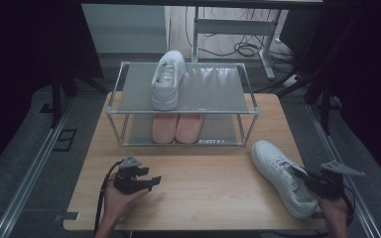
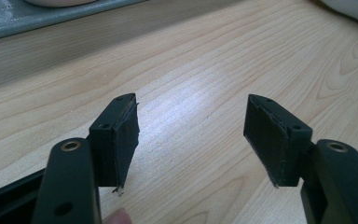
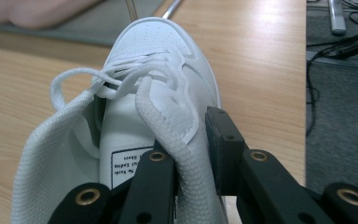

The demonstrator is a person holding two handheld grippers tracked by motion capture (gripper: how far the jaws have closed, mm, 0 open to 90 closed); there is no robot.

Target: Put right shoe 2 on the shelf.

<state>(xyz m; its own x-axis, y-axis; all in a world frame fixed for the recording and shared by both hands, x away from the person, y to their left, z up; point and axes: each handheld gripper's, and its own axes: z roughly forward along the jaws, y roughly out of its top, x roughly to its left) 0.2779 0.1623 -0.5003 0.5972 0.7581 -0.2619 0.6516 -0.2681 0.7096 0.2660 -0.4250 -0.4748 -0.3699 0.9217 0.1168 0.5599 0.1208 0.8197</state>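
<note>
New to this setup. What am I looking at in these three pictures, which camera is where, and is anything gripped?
No robot arm here: a person holds a two-jaw gripper in each hand at a wooden table. The high view looks down from above the person's side. The other two pictures come from cameras riding on the grippers, looking along their black jaws.

On the table stands a two-level shoe rack, with one white shoe on top and a pink pair below. A second white sneaker lies at the right front.

The right gripper has one jaw inside that sneaker and one outside, closed on its side wall beside the tongue. The left gripper is open above bare wood, holding nothing.
</note>
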